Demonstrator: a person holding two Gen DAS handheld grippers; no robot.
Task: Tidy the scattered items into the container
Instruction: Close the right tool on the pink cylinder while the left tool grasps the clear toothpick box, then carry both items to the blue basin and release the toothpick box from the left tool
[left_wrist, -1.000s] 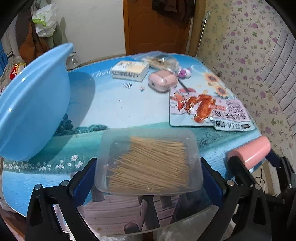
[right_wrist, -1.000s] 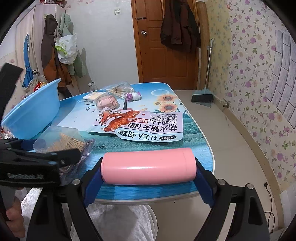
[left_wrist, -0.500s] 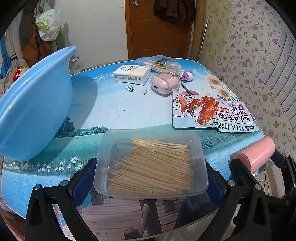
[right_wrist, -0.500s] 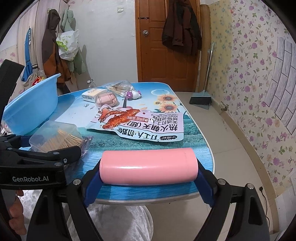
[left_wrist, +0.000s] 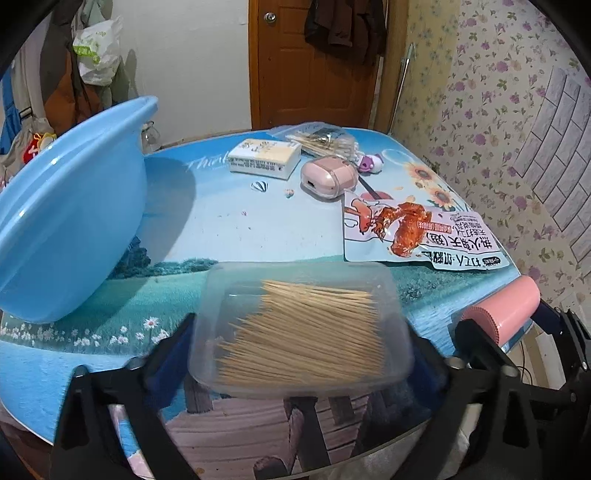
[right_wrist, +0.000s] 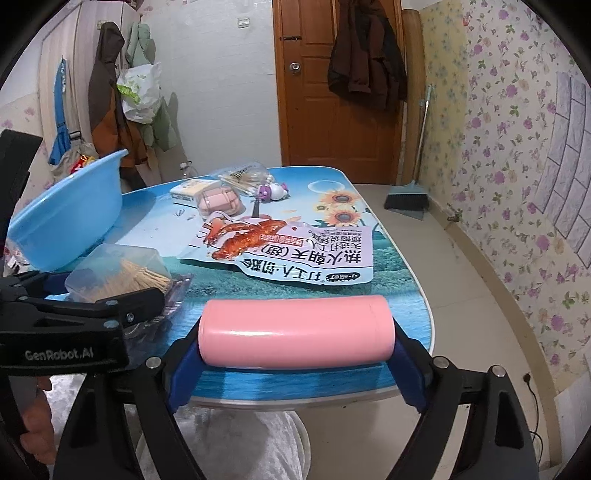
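- The left gripper (left_wrist: 299, 332) pinches the toothpick box (left_wrist: 301, 328) over the table's near edge.
- The right gripper (right_wrist: 295, 334) pinches the pink tube (right_wrist: 295, 334), long side across its fingers.
- The basin (left_wrist: 70, 218) sits at the table's left edge, closest to the left gripper.

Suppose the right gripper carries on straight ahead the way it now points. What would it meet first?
Probably the snack packet lying flat on the table, beyond the pink cylinder held in the right gripper; depth is uncertain.
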